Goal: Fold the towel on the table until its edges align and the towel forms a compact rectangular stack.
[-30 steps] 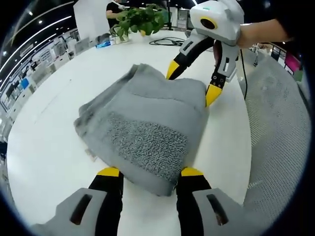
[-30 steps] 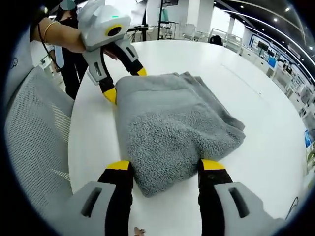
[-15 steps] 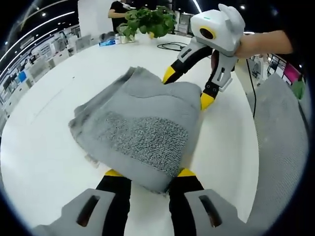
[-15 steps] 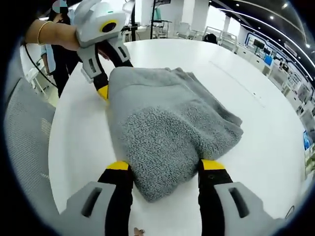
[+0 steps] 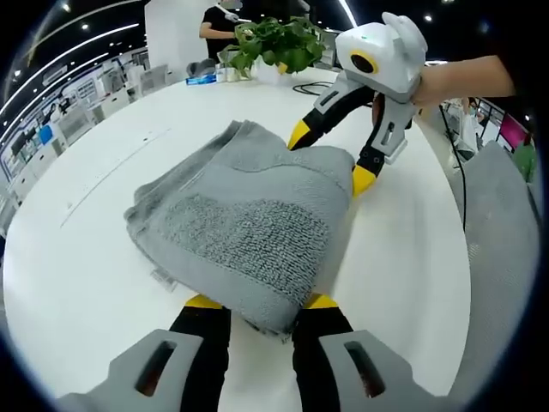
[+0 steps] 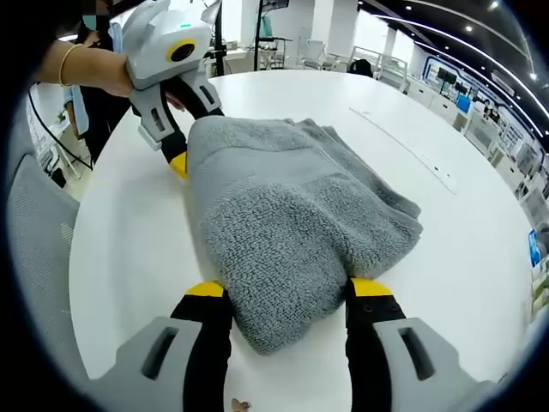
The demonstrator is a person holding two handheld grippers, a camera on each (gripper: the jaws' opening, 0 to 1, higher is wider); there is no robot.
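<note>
Mid-frame on the white table [image 5: 77,283]: gray towel [image 5: 249,227], folded thick | left gripper [image 5: 255,302] jaws apart around near end | right gripper [image 6: 279,290] jaws apart around other end | risk: uneven push bunches towel, so edges slip out of line

Left gripper [image 5: 254,302] rises from the bottom of the left gripper view, jaws apart; right gripper [image 6: 286,290] likewise in its own view. Each appears in the other's upper frame, held by a bare hand [image 5: 442,79].
</note>
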